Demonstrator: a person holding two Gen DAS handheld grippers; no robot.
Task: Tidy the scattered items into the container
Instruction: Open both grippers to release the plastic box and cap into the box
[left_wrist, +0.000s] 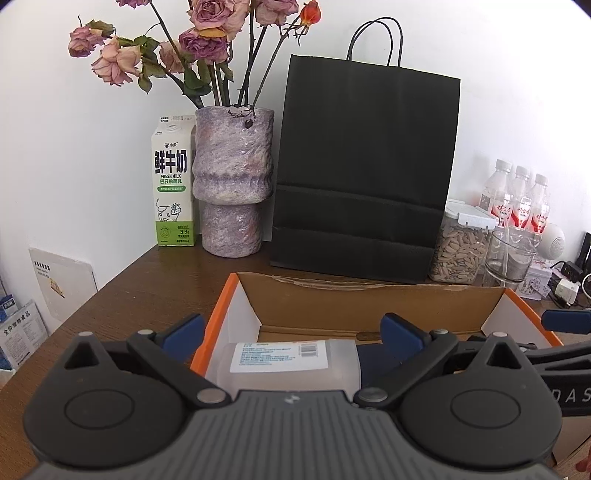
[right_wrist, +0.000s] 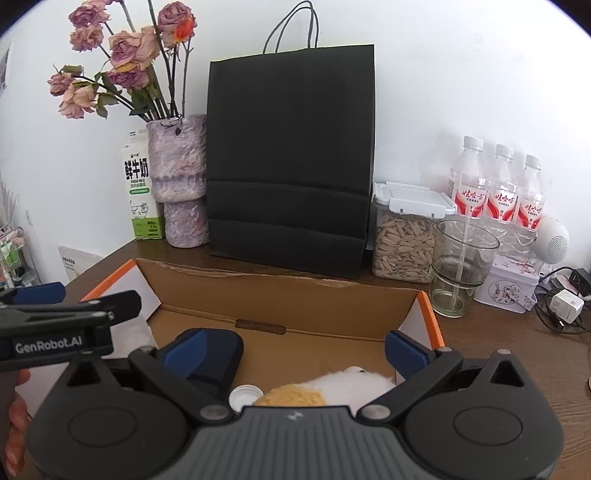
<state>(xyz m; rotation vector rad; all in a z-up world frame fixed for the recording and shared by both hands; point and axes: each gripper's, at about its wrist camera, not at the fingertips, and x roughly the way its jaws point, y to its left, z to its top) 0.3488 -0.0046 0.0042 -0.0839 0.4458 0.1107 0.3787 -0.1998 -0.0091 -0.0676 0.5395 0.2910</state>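
Scattered items lie inside the cardboard box (right_wrist: 295, 314), which serves as the container and sits on the table (left_wrist: 147, 280) in front of a black paper bag (left_wrist: 362, 166).

1. Plastic bottle (left_wrist: 284, 363): translucent, with a white printed label. It lies on its side at the left end of the box. Its long axis runs left to right across the left wrist view; a white cap (right_wrist: 244, 395) shows in the right wrist view, so the neck probably points right. Judged light, stiff and somewhat slippery; take hold across the labelled body, not the cap.
2. Plush toy (right_wrist: 332, 387): white and yellow, at the right end of the box. Judged very light, soft and compressible; any pinch into the pile should hold. Its heading cannot be told.
3. Dark blue pouch-like item (right_wrist: 218, 358): between the two; material unclear.

Left tongs (left_wrist: 293, 330): spread wide over the bottle, pads clear of it. Right tongs (right_wrist: 295, 349): spread wide above the plush toy, holding nothing.
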